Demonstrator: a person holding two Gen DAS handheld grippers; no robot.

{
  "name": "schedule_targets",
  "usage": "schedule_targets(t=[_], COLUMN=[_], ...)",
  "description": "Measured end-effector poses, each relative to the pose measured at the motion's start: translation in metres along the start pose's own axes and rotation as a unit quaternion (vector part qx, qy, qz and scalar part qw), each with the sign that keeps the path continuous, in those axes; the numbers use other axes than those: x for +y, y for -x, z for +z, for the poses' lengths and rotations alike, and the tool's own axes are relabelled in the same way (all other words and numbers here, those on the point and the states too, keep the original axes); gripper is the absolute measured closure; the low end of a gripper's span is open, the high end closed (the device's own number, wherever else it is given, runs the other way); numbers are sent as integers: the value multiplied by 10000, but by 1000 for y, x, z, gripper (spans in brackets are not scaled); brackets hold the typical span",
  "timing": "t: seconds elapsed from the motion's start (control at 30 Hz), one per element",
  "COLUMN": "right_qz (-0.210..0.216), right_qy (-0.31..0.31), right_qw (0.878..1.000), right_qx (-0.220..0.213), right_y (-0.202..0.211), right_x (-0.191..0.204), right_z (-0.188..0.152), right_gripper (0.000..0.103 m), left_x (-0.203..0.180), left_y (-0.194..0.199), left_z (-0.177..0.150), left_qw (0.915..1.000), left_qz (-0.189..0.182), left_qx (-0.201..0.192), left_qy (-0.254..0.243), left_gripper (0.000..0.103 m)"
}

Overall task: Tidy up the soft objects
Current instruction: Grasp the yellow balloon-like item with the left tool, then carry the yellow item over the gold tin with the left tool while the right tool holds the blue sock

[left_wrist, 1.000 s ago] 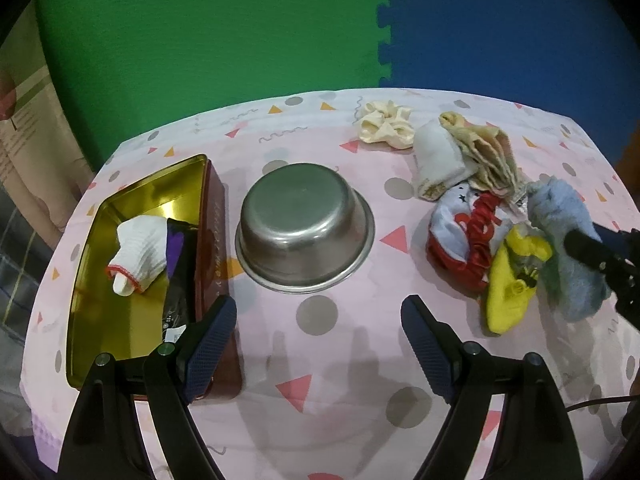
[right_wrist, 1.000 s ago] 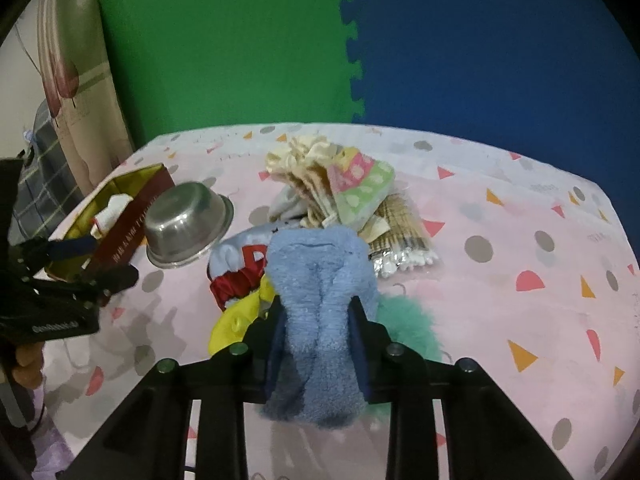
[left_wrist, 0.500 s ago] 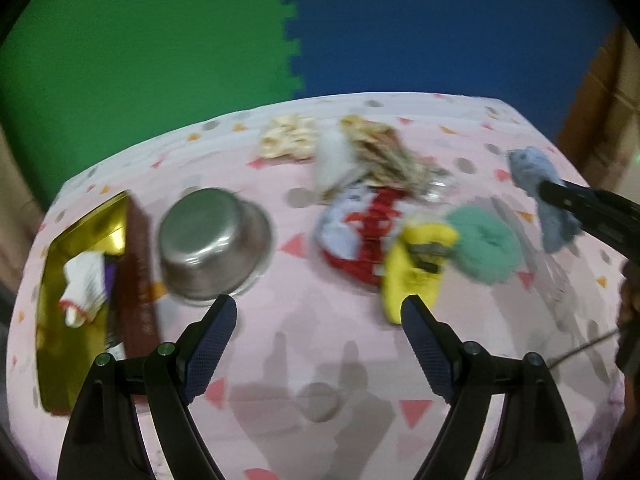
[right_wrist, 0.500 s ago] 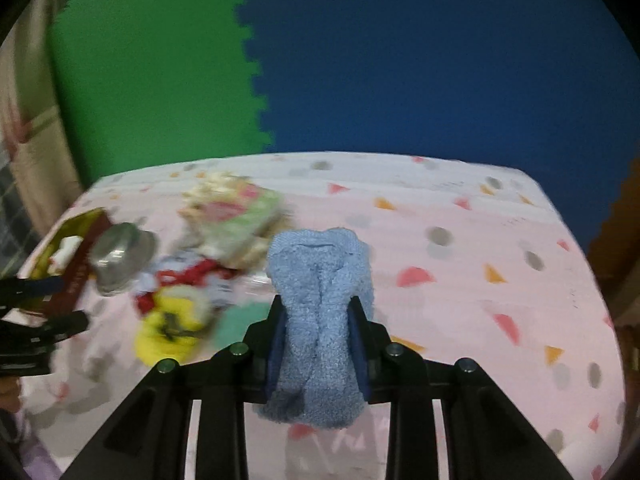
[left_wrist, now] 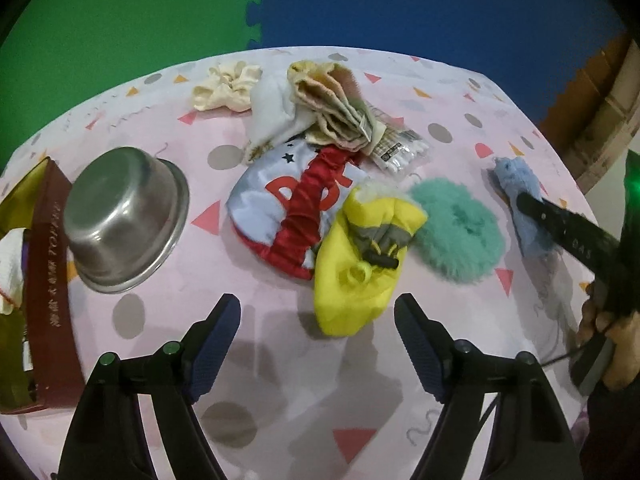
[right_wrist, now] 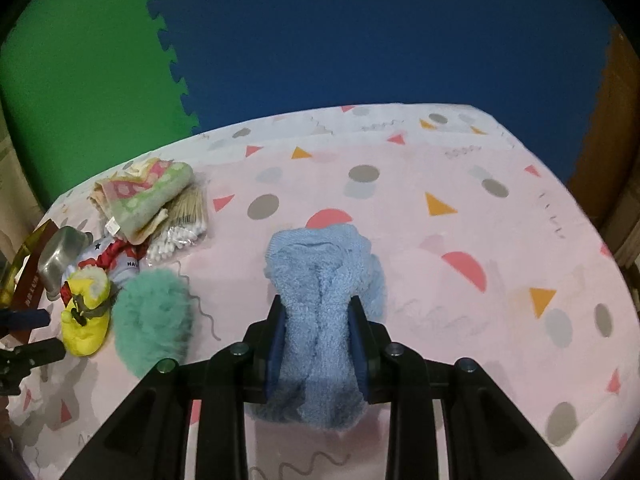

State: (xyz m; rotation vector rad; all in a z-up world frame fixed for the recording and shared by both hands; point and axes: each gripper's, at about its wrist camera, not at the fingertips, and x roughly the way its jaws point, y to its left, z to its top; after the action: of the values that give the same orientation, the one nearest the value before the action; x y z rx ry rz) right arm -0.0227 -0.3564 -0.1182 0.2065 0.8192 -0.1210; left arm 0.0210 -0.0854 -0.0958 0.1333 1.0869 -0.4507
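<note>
My right gripper (right_wrist: pixel 318 312) is shut on a fluffy light blue sock (right_wrist: pixel 320 280), low over bare pink cloth right of the pile; the sock (left_wrist: pixel 516 184) also shows at the right in the left wrist view. My left gripper (left_wrist: pixel 318 320) hovers just before a yellow sock (left_wrist: pixel 360 264); its jaws are closing with nothing between them. Behind the yellow sock lie a red and grey garment (left_wrist: pixel 288 204), a teal fluffy piece (left_wrist: pixel 456 228), folded cloths (left_wrist: pixel 332 100) and a cream scrunchie (left_wrist: pixel 226 84).
A steel bowl (left_wrist: pixel 124 216) stands upside down at the left, beside a gold tin with a maroon wall (left_wrist: pixel 44 280) holding a white sock (left_wrist: pixel 10 264). A packet of cotton swabs (left_wrist: pixel 400 148) lies behind the pile. A hand (left_wrist: pixel 612 332) holds the right gripper.
Both grippers swung right. The right one carried the blue sock away from the pile and lower over the bare cloth. The left gripper now faces the yellow sock instead of the bowl.
</note>
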Motion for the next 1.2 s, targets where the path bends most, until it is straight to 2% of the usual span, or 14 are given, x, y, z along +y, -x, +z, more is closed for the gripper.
schedule_targets(t=[0.17,0.23,0.3,0.43,0.5,0.93,1.2], right_qz=[111,150,180,239,276,283,249], right_qy=[-28,-47,-38,-75,-109,-118,-83], right_qw=[9999,9999,9998,9997,9996,9995,9996], right_qx=[-3,4,9,11,15,36,47], right_y=[-4,-5,-6,-5,-5,-7,-7], right_x=[-1,-1,-1,-2,-4,-3,-2], right_z=[-3,-4,-4,-5,-5,-5,-5], right_gripper=[74,73,72,72,72,71,71], left_x=[-10,-15,-16,-14,-13,-8,10], left_y=[-16,-21,-25,-20,-15,18,48], left_z=[10,13,13,9,5,-12,-8], left_qw=[9999,9998,9997,9998,9997,10000,9992], left_qz=[-20,-70,-92,-54,-118,-70,219], left_qx=[117,165,232,194,214,30,-294], left_qy=[11,12,67,45,71,-11,143], left_gripper=[28,34,55,70,87,87,87])
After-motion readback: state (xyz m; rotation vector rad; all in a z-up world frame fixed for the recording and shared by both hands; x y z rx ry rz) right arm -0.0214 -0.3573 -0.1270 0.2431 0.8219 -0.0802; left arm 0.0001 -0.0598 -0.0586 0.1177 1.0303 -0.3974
